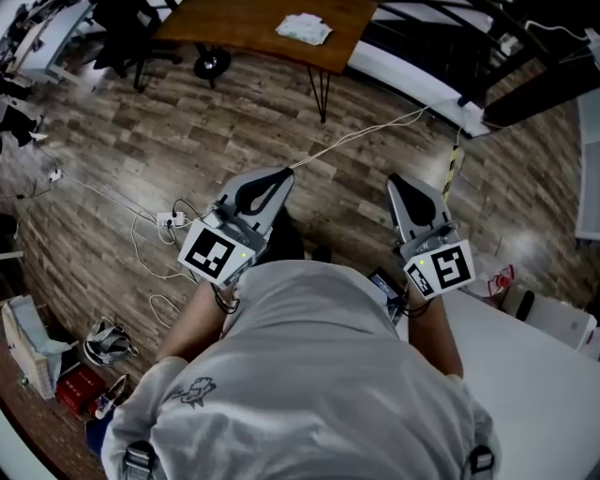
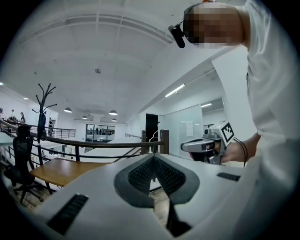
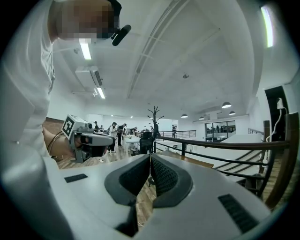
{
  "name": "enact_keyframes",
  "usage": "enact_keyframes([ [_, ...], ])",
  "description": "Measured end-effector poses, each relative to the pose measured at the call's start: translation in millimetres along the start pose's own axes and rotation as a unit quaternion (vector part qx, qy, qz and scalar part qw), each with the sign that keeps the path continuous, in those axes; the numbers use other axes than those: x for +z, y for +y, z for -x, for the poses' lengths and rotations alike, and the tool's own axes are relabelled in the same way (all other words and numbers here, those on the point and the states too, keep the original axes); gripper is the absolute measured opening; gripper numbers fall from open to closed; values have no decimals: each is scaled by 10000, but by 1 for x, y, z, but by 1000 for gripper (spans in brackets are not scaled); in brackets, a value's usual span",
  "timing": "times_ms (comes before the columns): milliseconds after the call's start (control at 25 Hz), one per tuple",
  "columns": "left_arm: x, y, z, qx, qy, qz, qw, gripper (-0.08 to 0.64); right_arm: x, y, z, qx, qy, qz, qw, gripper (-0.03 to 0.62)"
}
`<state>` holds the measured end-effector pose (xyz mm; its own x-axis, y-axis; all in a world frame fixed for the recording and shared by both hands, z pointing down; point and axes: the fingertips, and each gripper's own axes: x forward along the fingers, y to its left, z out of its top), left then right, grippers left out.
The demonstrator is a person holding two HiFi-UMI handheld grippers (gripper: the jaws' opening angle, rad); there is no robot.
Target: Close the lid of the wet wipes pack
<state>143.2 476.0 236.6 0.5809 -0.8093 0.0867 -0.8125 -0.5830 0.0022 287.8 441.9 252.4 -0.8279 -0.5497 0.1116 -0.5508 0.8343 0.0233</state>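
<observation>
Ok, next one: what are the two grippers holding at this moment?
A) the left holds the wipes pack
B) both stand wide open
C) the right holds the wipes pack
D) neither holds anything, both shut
D: in each gripper's own view the jaws of the left gripper and right gripper meet at the tips with nothing between them; a pale pack lies away on the wooden table.

Brown wooden table (image 1: 246, 26) at top on thin black legs, with a black office chair (image 1: 131, 42) to its left. Wood-plank floor (image 1: 122, 150). White cables (image 1: 141, 246) loop across the floor by a power strip (image 1: 172, 221). White table (image 1: 534, 375) lower right. Red box (image 1: 77, 386) lower left, beside a grey bag (image 1: 108, 341). Black coat rack (image 2: 44, 105), dark railing (image 2: 112, 143), lit ceiling lamp (image 2: 113, 112).
</observation>
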Motion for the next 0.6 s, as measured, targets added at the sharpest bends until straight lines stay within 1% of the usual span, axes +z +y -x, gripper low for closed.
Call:
enact_keyframes([
  [160, -4, 29, -6, 3, 18, 40, 10000, 13, -1, -7, -29, 6, 84, 5, 10000, 35],
  [360, -10, 83, -18, -19, 32, 156, 9999, 12, 2, -20, -83, 26, 177, -1, 9998, 35],
  [480, -10, 114, -26, -97, 73, 125, 9998, 13, 5, -30, -116, -1, 199, -28, 9998, 35],
  [600, -9, 149, -28, -93, 72, 106, 9999, 12, 7, -36, -148, -45, 227, -68, 9997, 35],
])
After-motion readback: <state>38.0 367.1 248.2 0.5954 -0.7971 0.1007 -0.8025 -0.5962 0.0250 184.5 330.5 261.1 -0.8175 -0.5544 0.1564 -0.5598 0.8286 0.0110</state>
